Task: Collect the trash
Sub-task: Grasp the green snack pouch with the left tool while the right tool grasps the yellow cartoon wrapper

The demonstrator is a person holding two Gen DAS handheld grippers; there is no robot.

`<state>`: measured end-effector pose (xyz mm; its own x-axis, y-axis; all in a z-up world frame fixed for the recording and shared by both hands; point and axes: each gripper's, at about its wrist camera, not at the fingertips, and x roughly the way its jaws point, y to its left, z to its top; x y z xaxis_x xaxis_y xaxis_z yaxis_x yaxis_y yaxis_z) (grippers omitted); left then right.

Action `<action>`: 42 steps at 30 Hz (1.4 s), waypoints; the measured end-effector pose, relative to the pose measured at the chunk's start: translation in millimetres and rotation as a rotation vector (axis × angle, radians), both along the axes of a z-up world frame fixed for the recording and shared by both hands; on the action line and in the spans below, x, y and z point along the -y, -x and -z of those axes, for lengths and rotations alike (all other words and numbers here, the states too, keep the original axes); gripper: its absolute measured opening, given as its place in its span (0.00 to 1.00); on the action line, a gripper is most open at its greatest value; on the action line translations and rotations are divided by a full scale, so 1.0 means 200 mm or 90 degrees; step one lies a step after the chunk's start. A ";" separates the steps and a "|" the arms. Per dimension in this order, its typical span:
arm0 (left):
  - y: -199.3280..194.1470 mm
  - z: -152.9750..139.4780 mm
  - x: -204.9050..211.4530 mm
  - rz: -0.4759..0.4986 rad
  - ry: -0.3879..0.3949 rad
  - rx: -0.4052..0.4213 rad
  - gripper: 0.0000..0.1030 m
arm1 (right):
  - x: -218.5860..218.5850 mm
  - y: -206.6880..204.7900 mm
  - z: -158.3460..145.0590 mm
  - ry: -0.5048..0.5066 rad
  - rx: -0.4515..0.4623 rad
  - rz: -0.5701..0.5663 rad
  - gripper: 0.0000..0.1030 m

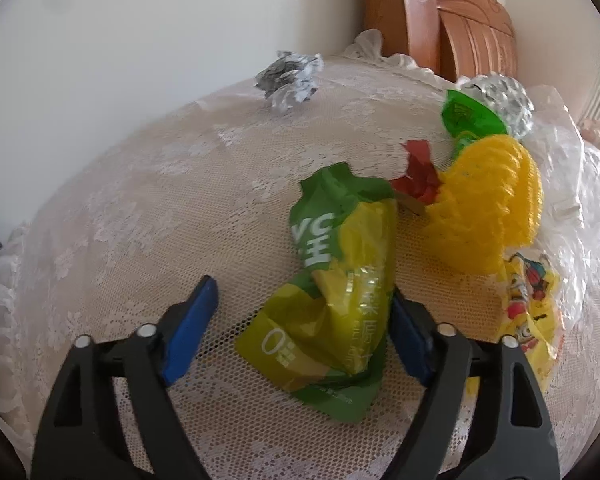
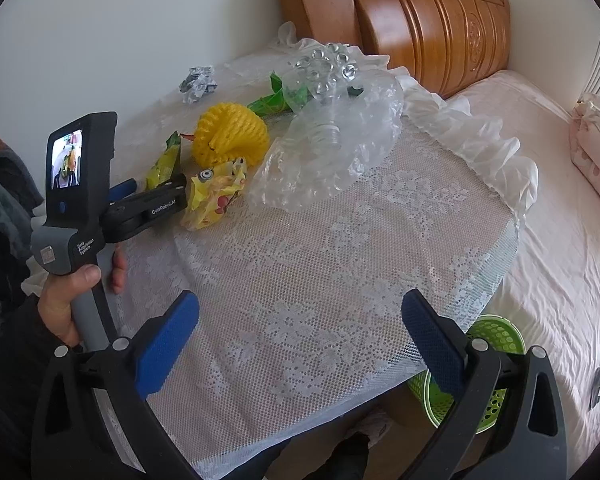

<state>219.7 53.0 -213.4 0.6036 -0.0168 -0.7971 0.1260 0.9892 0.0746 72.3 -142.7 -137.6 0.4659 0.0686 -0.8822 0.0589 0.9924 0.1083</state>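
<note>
A crumpled green and yellow wrapper [image 1: 336, 292] lies on the lace-covered table [image 1: 148, 216]. My left gripper [image 1: 300, 316] is open, its blue pads either side of the wrapper's lower half; the right pad [image 1: 410, 344] is close against it. It shows from the side in the right wrist view [image 2: 148, 196], with the wrapper [image 2: 165, 162] beyond it. My right gripper [image 2: 300, 344] is open and empty above the table's near part. Other trash: yellow foam net [image 1: 488, 208], red scrap [image 1: 418, 176], yellow cartoon wrapper [image 2: 216, 196], clear plastic bag [image 2: 332, 140], foil ball [image 2: 198, 80].
A green slotted basket [image 2: 496, 368] stands on the floor beyond the table's front right edge. A bed with pink sheets [image 2: 560, 220] and a wooden headboard [image 2: 428, 20] is to the right. A white wall runs behind the table.
</note>
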 end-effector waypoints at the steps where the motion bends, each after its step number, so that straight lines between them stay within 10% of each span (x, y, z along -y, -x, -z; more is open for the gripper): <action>1: 0.00 0.00 -0.01 -0.004 0.004 -0.002 0.81 | 0.00 0.00 0.00 0.000 0.001 0.001 0.98; 24: 0.00 0.02 -0.02 -0.014 0.008 -0.011 0.93 | 0.02 0.02 0.01 -0.004 -0.001 0.007 0.98; 31: 0.04 -0.02 -0.01 -0.023 -0.021 0.011 0.49 | 0.03 0.02 0.02 -0.011 -0.001 0.011 0.98; 42: 0.14 -0.26 -0.14 -0.025 0.027 0.035 0.42 | -0.02 -0.08 0.00 -0.049 0.023 -0.014 0.98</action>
<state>192.1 81.7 -160.8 0.6477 -0.0255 -0.7615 0.0841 0.9957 0.0381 87.9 -138.2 -136.8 0.4943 0.1456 -0.8570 0.0321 0.9821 0.1854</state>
